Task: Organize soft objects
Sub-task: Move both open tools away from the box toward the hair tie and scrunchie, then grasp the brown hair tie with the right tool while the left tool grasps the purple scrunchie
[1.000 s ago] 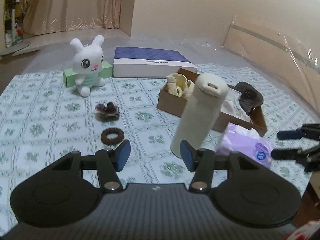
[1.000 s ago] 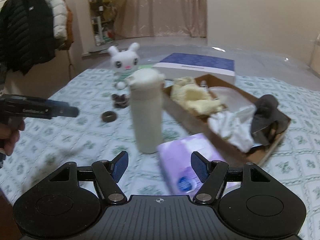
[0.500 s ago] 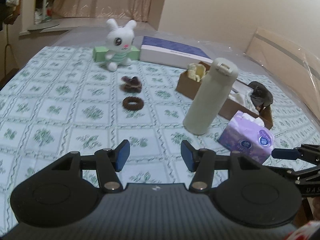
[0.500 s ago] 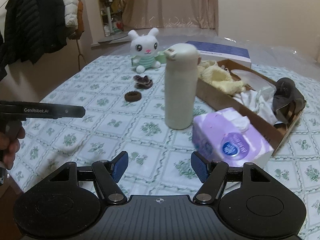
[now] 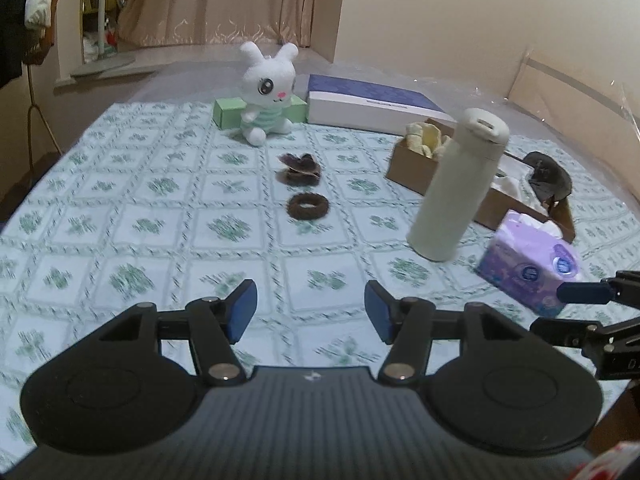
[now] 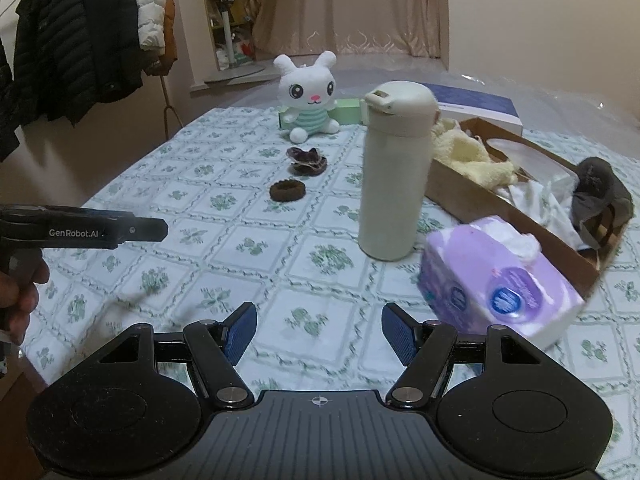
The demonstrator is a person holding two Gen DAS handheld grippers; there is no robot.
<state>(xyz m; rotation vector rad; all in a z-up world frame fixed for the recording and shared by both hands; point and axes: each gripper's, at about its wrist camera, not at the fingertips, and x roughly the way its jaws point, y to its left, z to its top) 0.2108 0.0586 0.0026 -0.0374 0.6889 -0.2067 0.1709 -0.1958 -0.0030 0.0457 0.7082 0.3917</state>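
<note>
On green-patterned tablecloth [image 5: 120, 224], bunny [image 5: 269, 92], bottle [image 5: 456, 184].

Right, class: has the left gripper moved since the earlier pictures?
Yes. The left gripper has drawn back from the white bottle, which stood just beyond its fingertips a second ago and now stands well ahead.

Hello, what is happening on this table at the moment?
A person holds a two-finger tool in each hand above the table. The left tool and the right tool are both open and hold nothing; the left one's jaws have just been opening. Soft cloths already lie in the box. The bunny, two hair ties, bottle and tissue pack stand untouched.
</note>
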